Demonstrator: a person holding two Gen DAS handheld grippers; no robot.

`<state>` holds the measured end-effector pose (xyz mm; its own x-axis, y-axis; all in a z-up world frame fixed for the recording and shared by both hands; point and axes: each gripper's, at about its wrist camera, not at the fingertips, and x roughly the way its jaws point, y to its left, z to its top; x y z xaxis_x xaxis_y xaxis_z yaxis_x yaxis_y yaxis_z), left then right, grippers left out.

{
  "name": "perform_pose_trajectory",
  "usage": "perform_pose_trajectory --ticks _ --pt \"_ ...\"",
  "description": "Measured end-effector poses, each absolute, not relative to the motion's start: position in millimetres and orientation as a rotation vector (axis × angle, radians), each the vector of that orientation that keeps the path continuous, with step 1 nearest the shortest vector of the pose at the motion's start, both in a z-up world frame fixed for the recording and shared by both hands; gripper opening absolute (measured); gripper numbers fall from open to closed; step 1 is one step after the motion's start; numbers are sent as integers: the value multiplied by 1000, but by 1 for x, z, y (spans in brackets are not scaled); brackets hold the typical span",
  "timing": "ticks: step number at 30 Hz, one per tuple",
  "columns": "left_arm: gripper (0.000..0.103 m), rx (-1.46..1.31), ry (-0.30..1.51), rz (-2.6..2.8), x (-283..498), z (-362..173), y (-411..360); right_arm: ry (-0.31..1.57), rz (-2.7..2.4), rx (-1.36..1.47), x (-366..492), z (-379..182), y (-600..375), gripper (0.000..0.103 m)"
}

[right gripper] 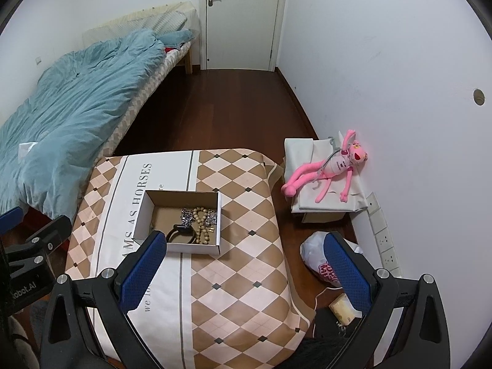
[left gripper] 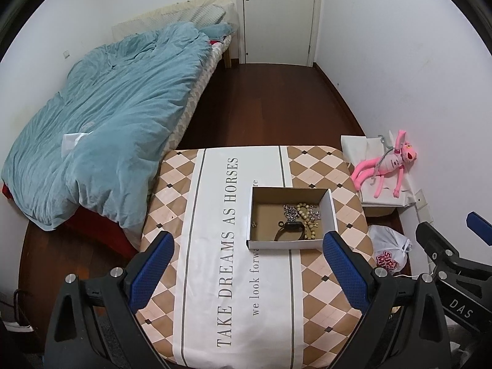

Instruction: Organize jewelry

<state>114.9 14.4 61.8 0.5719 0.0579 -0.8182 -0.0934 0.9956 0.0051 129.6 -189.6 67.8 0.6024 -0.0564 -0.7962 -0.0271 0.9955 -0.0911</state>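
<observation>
Left wrist view: my left gripper (left gripper: 247, 256) hangs above the near part of the table (left gripper: 172, 203), its blue pads spread wide with nothing between them. The cardboard box (left gripper: 289, 244) sits on the tablecloth's white printed band, just ahead of my right-hand pad, which overlaps the box's near right corner in this view. Inside lie a bead bracelet (left gripper: 306, 212), a silver chain (left gripper: 290, 212) tangled against it, and a black band (left gripper: 287, 229) nearest the front wall. A small metal piece (left gripper: 254, 224) lies apart by the left wall; too small to identify.

Right wrist view: my right gripper (right gripper: 243, 259) is also wide open and holds nothing. Its left pad covers the box's (right gripper: 192, 249) near left corner; its right pad hangs past the table edge over a white plastic bag (right gripper: 313, 247) on the floor. Beads (right gripper: 201, 224), chain (right gripper: 187, 215) and band (right gripper: 181, 235) show in the same cluster.

Surroundings: bed with a teal duvet (left gripper: 117, 117) close against the table's left side; a pink plush toy (right gripper: 329, 166) lying on a white covered box by the right wall; wall sockets (right gripper: 386, 243) below it; a closed white door (left gripper: 278, 15) at the far end. Nothing lies on the cloth between my pads and the box.
</observation>
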Motion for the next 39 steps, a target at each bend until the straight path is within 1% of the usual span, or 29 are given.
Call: perform_pose_trajectory --ticks 39 --pt "99 -34 973 116 111 53 19 956 2 -94 128 58 -185 103"
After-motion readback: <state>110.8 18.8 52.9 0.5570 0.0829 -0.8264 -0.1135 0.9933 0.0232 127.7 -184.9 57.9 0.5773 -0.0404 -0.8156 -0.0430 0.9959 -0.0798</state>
